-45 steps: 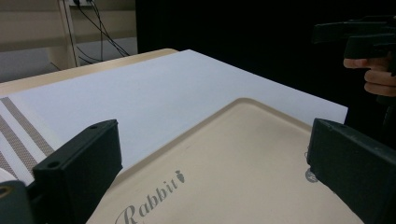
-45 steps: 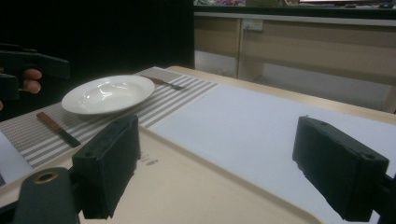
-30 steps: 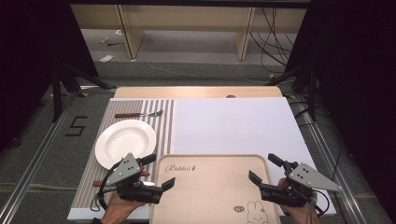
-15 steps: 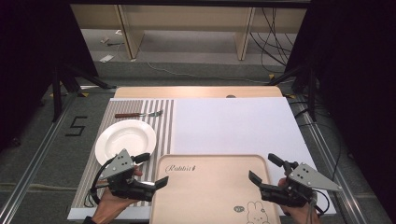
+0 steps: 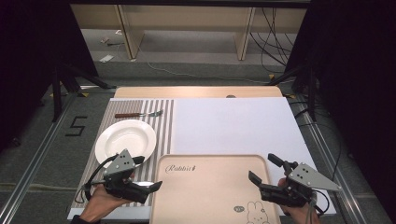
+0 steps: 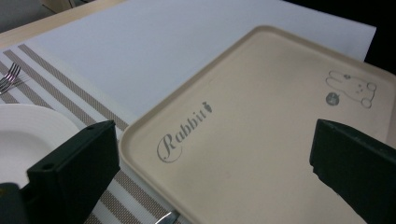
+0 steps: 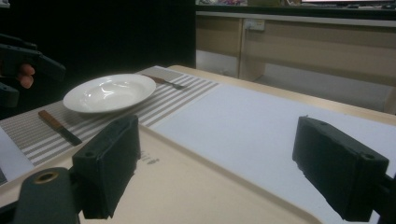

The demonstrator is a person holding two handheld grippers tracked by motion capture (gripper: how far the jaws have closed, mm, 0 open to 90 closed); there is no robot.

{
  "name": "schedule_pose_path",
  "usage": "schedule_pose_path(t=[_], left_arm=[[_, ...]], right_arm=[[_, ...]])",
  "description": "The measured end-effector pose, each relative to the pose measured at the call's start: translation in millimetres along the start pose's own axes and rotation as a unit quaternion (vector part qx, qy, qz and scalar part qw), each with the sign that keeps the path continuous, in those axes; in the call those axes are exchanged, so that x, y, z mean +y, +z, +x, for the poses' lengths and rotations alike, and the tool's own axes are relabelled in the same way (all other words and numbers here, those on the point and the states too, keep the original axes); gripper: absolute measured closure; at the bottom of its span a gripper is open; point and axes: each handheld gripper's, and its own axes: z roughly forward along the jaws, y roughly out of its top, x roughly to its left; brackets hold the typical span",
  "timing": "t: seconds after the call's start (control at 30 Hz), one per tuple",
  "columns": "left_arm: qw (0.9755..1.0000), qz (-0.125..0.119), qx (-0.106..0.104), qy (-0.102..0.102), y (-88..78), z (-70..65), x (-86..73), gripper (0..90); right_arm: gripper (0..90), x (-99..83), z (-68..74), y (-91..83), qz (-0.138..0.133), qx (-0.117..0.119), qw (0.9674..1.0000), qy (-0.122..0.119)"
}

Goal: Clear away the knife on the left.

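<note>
L gripper (image 5: 148, 181) shifts right vs 0.5 s ago, jaws wide, now at tray (image 5: 210, 205) left edge, lower centre. R gripper (image 5: 262, 171) unchanged, open over tray's right edge. We read it as a two-sided tray lift prep.

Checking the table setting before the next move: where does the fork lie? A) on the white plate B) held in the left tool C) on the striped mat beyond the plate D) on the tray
C: the fork lies on the striped mat, beyond the plate.

bright, even light on the table; dark surroundings; near tool jaws blurred.
</note>
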Motion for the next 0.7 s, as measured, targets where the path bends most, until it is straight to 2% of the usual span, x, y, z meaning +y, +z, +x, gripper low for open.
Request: schedule_pose_path(t=[0.17,0.3,0.53,0.6,0.67,0.7], left_arm=[[0.9994,0.030,0.012,0.015,-2.4,4.5,-1.7,1.9],[0.9984,0.055,0.008,0.010,-7.2,11.4,-2.2,3.7],[0.9964,0.079,0.029,0.015,-18.4,21.3,-3.5,6.0],[0.9944,0.098,0.035,0.017,-20.8,25.4,-5.7,6.2],[0.9918,0.123,0.032,0.017,-22.7,29.7,-7.8,6.7],[0.9902,0.133,0.037,0.020,-24.1,31.9,-9.5,6.7]], right_arm=[[16.2,0.0,0.1,0.2,0.000,0.001,1.0000,-0.002],[16.3,0.0,-0.1,0.0,0.000,0.002,1.0000,0.000],[16.3,0.2,0.2,0.1,0.000,0.003,1.0000,-0.001],[16.3,0.3,0.1,0.1,0.000,0.003,1.0000,-0.001],[16.3,0.1,-0.1,0.2,0.000,0.004,1.0000,-0.001],[16.3,0.1,-0.1,0.1,0.000,0.004,1.0000,-0.001]])
